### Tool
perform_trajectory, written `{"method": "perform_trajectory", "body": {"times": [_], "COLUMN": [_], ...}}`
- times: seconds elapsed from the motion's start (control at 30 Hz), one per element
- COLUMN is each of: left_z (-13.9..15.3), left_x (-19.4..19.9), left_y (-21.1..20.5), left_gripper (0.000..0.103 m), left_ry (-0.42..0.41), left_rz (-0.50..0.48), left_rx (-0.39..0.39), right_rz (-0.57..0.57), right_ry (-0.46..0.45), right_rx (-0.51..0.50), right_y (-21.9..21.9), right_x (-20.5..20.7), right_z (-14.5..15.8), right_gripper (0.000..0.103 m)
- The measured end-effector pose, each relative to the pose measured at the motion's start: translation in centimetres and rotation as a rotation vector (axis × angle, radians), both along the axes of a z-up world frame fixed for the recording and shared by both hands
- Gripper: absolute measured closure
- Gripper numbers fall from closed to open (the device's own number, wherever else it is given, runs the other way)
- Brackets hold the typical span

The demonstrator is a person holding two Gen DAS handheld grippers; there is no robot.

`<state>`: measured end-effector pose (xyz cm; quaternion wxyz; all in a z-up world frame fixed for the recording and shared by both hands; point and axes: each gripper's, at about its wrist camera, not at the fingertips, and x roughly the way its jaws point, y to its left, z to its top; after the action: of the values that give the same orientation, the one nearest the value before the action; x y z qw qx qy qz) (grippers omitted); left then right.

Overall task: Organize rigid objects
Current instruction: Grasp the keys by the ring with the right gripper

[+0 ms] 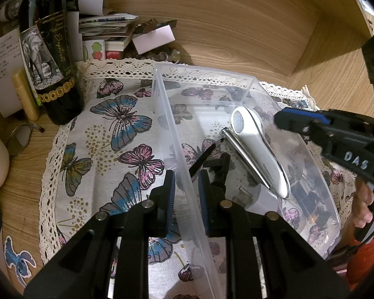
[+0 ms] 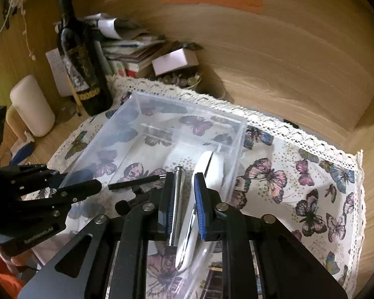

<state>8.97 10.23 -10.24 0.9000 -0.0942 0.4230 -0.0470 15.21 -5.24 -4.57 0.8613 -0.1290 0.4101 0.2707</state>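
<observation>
A clear plastic bin (image 1: 202,71) (image 2: 187,108) stands on a butterfly-print cloth (image 1: 112,137). Inside it lie a white handheld device with a chrome tube (image 1: 261,149) (image 2: 212,167), a black clip-like tool (image 1: 218,168) and a thin black stick (image 2: 134,183). My left gripper (image 1: 187,191) (image 2: 82,182) is shut on the bin's left wall, one finger inside and one outside. My right gripper (image 1: 278,120) (image 2: 184,194) hovers over the bin's right side, just beside the device's head. It is shut and holds nothing; the device rests on the bin floor below it.
A dark wine bottle (image 1: 54,74) (image 2: 82,62) stands at the cloth's far left, with stacked papers and a small white box (image 1: 153,39) behind. A cream cylinder (image 2: 32,104) is further left. Wooden walls close off the back and right. A person's hand (image 1: 364,204) holds the right gripper.
</observation>
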Motion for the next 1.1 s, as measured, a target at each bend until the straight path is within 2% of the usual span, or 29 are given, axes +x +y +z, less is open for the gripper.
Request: {"method": "perform_trajectory", "body": {"times": [0.13, 0.27, 0.53, 0.6, 0.87, 1.1], "left_z": [0.0, 0.0, 0.0, 0.0, -0.1, -0.1], "left_x": [0.0, 0.0, -0.1, -0.1, -0.2, -0.2], "left_y": [0.0, 0.0, 0.0, -0.1, -0.2, -0.2], "left_gripper": [0.084, 0.084, 0.084, 0.084, 0.084, 0.084], "left_ry": [0.000, 0.000, 0.000, 0.000, 0.002, 0.002], "left_rz": [0.001, 0.001, 0.001, 0.002, 0.003, 0.003], "left_rx": [0.001, -0.001, 0.002, 0.004, 0.010, 0.009], "right_rz": [-0.040, -0.107, -0.238, -0.261, -0.269, -0.240], "right_ry": [-0.015, -0.047, -0.050, -0.034, 0.105, 0.185], "right_rx": [0.017, 0.023, 0.014, -0.001, -0.043, -0.078], "right_y": [-1.6, -4.0, -8.6, -9.3, -10.2, -9.6], "right_x": [0.0, -0.2, -0.2, -0.2, -0.2, -0.6], "right_z": [1.0, 1.9, 1.8, 1.1, -3.8, -6.9], "right_gripper": [0.087, 0.075, 0.068, 0.062, 0.062, 0.062]}}
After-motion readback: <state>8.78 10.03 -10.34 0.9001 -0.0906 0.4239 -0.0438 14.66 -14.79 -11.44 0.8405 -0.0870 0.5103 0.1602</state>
